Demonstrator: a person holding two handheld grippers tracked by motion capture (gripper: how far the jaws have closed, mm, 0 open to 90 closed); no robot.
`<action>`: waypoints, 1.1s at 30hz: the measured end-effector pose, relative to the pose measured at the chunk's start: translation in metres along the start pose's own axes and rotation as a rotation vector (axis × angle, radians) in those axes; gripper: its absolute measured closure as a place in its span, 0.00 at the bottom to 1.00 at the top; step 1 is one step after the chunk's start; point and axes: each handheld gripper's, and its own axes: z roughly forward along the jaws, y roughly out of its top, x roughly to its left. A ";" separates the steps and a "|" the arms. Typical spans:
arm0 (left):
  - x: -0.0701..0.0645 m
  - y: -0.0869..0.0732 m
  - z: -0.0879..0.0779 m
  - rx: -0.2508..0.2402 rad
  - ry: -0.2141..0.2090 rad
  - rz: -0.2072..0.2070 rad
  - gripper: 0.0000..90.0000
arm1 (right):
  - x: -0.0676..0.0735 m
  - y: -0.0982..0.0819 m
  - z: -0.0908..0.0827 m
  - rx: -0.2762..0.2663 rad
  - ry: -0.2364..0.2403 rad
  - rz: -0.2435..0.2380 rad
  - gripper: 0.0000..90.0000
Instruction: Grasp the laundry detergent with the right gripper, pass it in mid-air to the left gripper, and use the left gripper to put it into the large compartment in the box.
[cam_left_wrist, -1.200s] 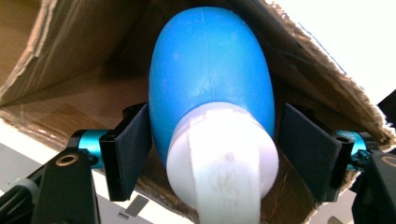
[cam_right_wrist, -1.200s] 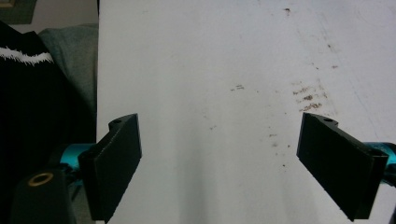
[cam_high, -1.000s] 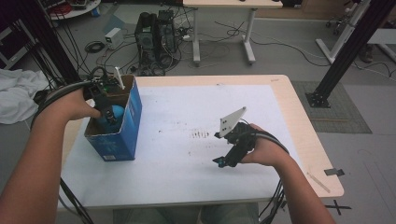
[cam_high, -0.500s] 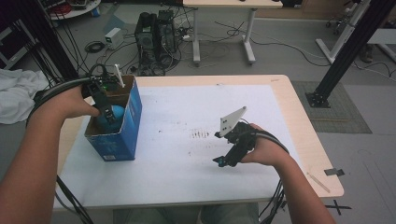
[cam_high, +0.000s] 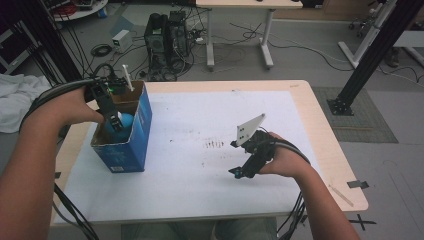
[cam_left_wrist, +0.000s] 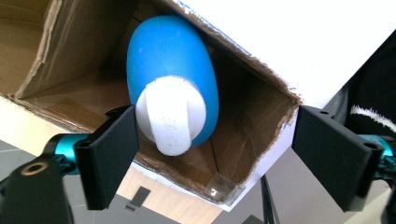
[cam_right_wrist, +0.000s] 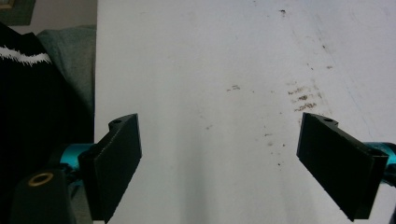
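My left gripper (cam_high: 114, 116) hangs over the open top of a blue cardboard box (cam_high: 131, 150) at my left side of the table (cam_high: 200, 195), jaws pointing down into it. Those jaws have just been opening and now stand wide apart, holding nothing. In the left gripper view, the thing I am working with, a smooth blue egg-shaped object (cam_left_wrist: 170, 70) with a white, matte, rounded cap (cam_left_wrist: 172, 116), lies just beyond my fingertips (cam_left_wrist: 114, 158) inside the box, loose and apart from both pads. It leans against the brown corrugated inner wall; its long axis runs from the white cap nearest me down and away into the box, slightly tilted, and it sits closer to one pad than to the other. The box rim is torn and ragged, raw card inside, glossy blue print outside. I judge the object has been let go in the box, so the next move is simply to lift straight up, clearing the ragged rim. My right gripper (cam_high: 240, 172) rests low over the bare white tabletop well away on my right, its flat black jaws also wide open and empty above a few dark scuff marks (cam_right_wrist: 301, 95). The left hand is much the nearer to the box.
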 end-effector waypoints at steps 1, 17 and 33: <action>-0.002 0.001 -0.004 -0.010 0.006 0.015 0.16 | 0.000 0.000 0.000 -0.002 -0.003 0.002 0.15; -0.013 0.007 -0.020 -0.009 0.003 0.062 0.15 | 0.001 0.000 -0.005 0.004 -0.005 0.014 0.15; -0.029 0.022 -0.040 -0.041 0.019 0.168 0.15 | -0.003 -0.001 -0.022 0.033 -0.032 0.016 0.15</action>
